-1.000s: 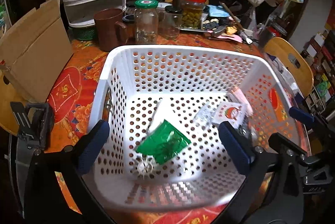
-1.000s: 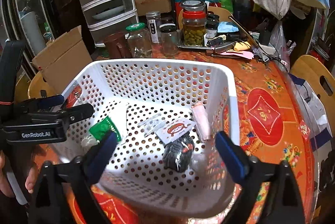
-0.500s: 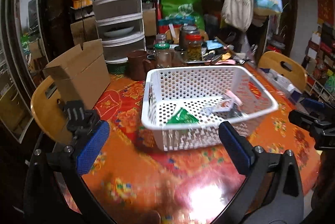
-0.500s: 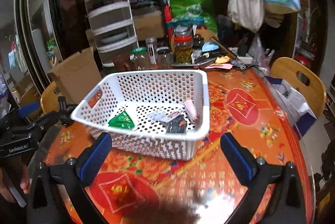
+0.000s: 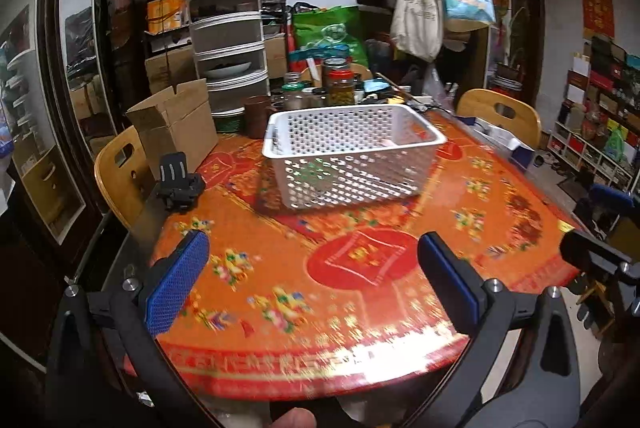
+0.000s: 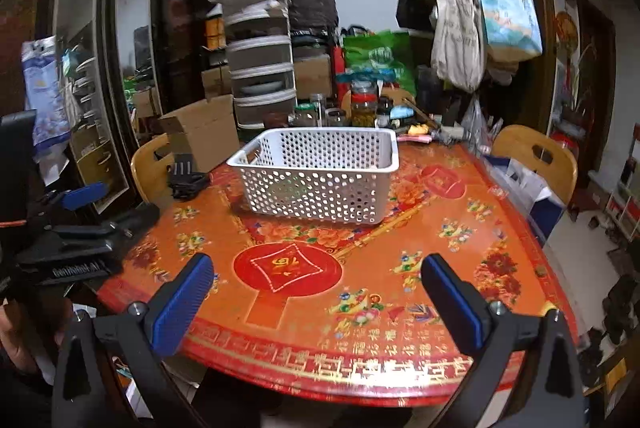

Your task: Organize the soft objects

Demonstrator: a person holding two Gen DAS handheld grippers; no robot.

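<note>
Holding both grippers above the near tabletop (image 6: 360, 228) edge, your left gripper (image 5: 312, 288) and right gripper (image 6: 320, 300) show jaws spread, empty, well short of the white basket (image 6: 320, 180).

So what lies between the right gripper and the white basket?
Only bare tablecloth, with its red medallion; no object sits in that stretch. The right wrist view shows this best: the open right gripper hangs at the table's near edge, short of the white basket.

White basket (image 5: 352, 152) walls hiding most of its contents, green item (image 5: 316, 174) showing only through holes, table's near edge (image 5: 320, 352) blurring.
</note>
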